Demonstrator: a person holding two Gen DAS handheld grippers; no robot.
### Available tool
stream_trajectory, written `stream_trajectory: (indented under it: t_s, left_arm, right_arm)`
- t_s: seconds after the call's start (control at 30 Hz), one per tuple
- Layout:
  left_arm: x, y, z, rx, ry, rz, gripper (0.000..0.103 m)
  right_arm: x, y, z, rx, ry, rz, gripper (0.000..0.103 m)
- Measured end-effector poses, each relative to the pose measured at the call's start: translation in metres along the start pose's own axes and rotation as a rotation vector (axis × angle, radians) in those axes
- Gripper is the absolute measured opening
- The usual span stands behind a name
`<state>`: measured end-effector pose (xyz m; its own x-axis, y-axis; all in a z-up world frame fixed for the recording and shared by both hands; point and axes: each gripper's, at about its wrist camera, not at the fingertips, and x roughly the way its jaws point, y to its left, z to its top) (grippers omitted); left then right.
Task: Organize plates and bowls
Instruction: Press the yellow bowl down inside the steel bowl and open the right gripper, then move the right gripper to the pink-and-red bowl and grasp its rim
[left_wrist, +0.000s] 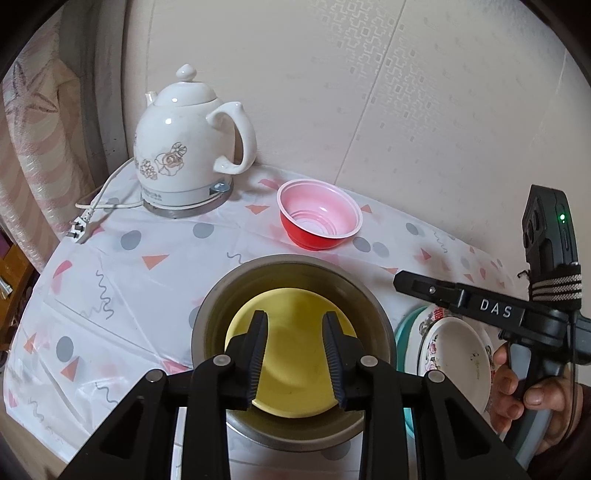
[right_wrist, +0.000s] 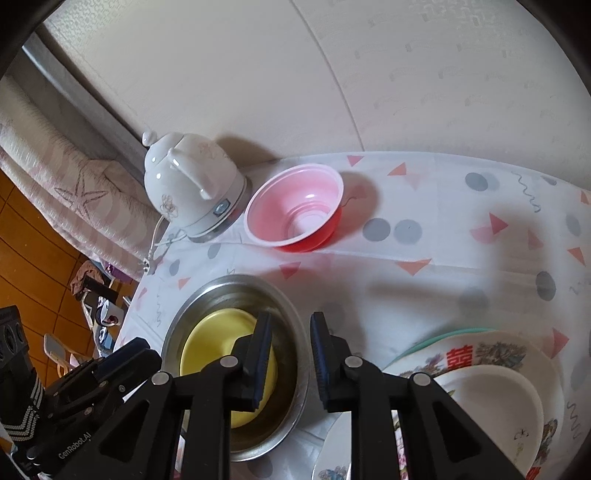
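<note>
A yellow bowl (left_wrist: 295, 343) sits inside a steel bowl (left_wrist: 291, 269) near the table's front. My left gripper (left_wrist: 295, 325) is open and empty, hovering just above the yellow bowl. A red bowl with a pink inside (left_wrist: 319, 214) stands behind them. A stack of plates (left_wrist: 458, 362), white on flowered on teal, lies to the right. My right gripper (right_wrist: 290, 328) is open and empty, over the steel bowl's (right_wrist: 236, 291) right rim, between the yellow bowl (right_wrist: 214, 339) and the plates (right_wrist: 495, 384). The red bowl (right_wrist: 295, 210) is beyond it.
A white ceramic kettle (left_wrist: 188, 147) stands on its base at the back left, its cord and plug (left_wrist: 81, 225) trailing to the table's left edge. The wall runs close behind. The right gripper's body (left_wrist: 491, 306) hangs over the plates.
</note>
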<state>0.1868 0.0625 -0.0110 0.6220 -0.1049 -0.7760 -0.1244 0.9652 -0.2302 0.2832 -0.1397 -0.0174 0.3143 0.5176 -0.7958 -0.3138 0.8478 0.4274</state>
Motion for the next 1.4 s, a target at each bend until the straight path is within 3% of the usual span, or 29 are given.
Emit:
stream_trajectory:
  t_s: [0.33, 0.7, 0.9, 1.4]
  left_arm:
    - [0.016, 0.006, 0.012, -0.006, 0.032, -0.031, 0.033]
    - [0.044, 0.023, 0.049, -0.060, 0.061, -0.073, 0.034]
    - [0.063, 0.027, 0.062, -0.090, 0.094, -0.087, 0.041]
    - [0.101, 0.025, 0.097, -0.141, 0.150, -0.088, 0.043]
  right_arm:
    - [0.008, -0.010, 0.013, 0.044, 0.013, -0.014, 0.021]
    - [0.027, -0.019, 0.039, 0.122, 0.017, -0.049, 0.021]
    - [0.037, -0.030, 0.048, 0.171, 0.018, -0.065, 0.021]
    - [0.055, -0.053, 0.076, 0.302, -0.004, -0.041, 0.021]
